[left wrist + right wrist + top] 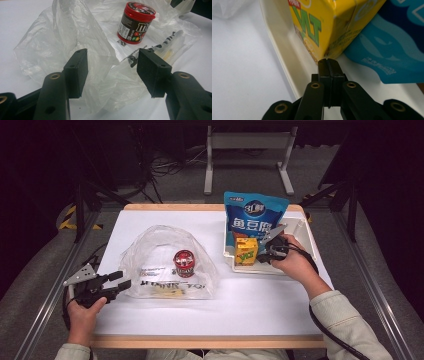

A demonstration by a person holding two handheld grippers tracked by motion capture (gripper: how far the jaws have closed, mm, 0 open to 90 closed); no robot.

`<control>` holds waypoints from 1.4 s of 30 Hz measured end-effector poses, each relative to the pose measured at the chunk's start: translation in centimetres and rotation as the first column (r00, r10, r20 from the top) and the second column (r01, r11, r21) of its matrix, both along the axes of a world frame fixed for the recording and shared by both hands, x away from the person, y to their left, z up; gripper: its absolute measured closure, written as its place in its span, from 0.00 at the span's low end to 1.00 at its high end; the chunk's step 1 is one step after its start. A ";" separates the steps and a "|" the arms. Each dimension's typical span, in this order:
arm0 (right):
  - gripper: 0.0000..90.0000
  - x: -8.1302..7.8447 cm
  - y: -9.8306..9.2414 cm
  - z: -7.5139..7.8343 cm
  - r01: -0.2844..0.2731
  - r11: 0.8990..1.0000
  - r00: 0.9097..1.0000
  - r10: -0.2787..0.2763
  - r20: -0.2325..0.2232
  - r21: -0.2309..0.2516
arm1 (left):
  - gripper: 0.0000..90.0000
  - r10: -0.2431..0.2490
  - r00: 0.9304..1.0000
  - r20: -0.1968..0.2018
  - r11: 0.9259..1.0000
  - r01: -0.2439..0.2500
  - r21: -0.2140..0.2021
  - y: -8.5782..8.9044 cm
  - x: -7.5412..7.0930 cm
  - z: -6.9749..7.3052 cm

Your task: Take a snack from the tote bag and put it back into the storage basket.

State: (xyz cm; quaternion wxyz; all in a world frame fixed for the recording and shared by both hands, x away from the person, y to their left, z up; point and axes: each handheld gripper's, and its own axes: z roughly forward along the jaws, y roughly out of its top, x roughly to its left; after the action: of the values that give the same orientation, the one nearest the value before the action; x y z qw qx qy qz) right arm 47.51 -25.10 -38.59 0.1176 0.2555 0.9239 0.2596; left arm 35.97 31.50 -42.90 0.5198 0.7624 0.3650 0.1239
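Though boxed in, carton (pixel 246 251) upright.

A white tray (pixel 310 239) sits on the right side of a white table (pixel 240 305). A big blue snack bag (pixel 255 217) stands in the tray, at its back. A small red candy jar (pixel 184 263) stands to the left of the tray. Behind the tray, on the floor, are a grey metal stand (pixel 247 142) and some wires (pixel 165 167).
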 end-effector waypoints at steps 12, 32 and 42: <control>1.00 -0.3 0.4 0.0 -0.031 0.999 0.999 0.031 -0.013 0.018 | 0.48 -0.002 1.000 0.004 1.000 0.002 0.000 0.0 0.1 0.0; 0.94 -2.3 2.3 3.5 -0.079 0.988 0.996 0.073 0.051 0.132 | 0.48 -0.003 1.000 0.015 1.000 0.003 0.001 0.0 0.0 0.1; 0.72 -3.3 5.3 5.2 -0.112 0.959 0.993 0.097 0.070 0.261 | 0.48 -0.003 0.999 0.032 1.000 0.003 0.003 0.0 -0.2 0.3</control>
State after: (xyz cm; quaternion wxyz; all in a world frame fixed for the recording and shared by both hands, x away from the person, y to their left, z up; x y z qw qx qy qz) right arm 44.24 -19.78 -33.39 0.0947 0.2124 0.8894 0.3935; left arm 35.79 31.46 -42.57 0.5247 0.7615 0.3553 0.1359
